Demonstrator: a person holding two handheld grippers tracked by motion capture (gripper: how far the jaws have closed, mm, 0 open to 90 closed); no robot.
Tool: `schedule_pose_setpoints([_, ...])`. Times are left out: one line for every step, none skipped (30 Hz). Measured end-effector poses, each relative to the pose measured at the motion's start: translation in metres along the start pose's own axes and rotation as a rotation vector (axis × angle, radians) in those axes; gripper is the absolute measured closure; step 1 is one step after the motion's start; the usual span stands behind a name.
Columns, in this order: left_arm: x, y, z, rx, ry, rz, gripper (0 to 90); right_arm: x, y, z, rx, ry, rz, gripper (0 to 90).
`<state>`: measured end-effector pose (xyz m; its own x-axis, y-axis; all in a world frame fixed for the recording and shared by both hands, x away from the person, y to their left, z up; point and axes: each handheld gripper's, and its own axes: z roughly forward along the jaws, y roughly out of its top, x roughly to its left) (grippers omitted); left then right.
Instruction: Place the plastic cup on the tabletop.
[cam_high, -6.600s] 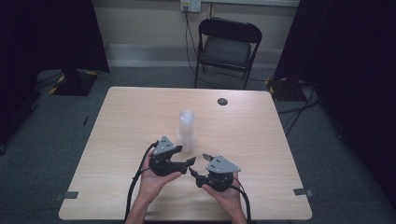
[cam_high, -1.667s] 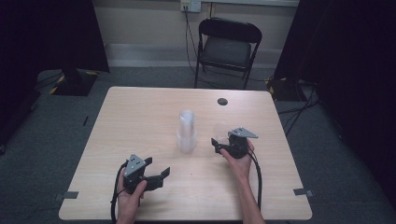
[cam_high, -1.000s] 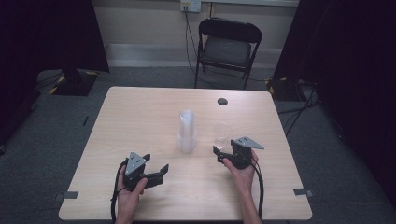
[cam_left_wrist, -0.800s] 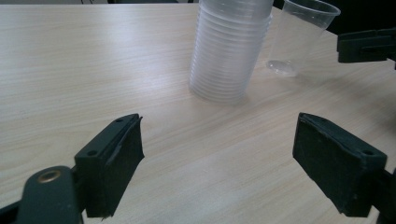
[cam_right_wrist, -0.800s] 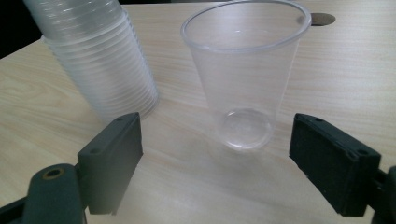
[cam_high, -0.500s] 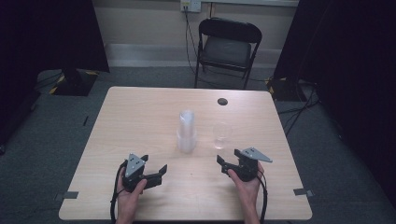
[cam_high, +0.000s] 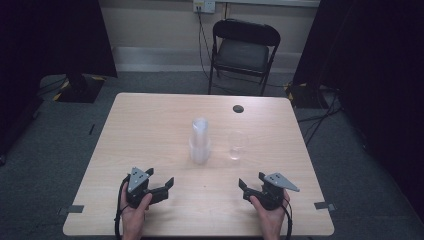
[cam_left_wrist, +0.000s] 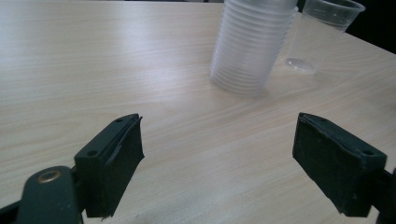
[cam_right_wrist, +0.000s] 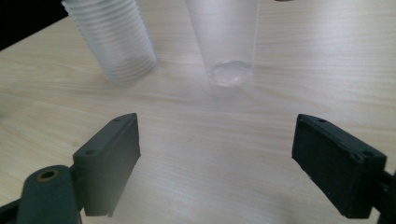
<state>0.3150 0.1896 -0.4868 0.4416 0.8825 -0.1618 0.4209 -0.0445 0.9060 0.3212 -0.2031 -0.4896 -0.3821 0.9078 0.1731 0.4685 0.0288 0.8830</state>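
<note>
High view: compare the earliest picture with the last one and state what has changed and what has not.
A single clear cup now stands right of the cup stack, set there and let go by the right gripper, now back near the edge, open. The left gripper drew back left. The stack and the dark disc stayed.

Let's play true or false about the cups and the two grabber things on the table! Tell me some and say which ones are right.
1. The single clear cup stands upright on the table. True.
2. The right gripper is squeezing the single clear cup. False: its jaws are wide open and hold nothing, with the cup standing apart from them.
3. The stack of cups is upside down, wide rims at the bottom. True.
4. The left gripper is shut. False: its jaws stand wide open.
5. The single cup is sitting on top of the stack. False: it stands beside the stack.
</note>
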Motion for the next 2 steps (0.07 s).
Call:
schedule_pose_setpoints([0.0006,-0.0008,-0.0002,0.005,0.002,0.001,16.0,-0.0006,-0.0017,0.0005,0.005,-0.009,-0.004,14.9])
schedule_pose_setpoints([0.0007,-0.0017,-0.0001,0.003,0.003,0.002,16.0,-0.0016,-0.0031,0.0011,0.012,-0.012,-0.008,14.9])
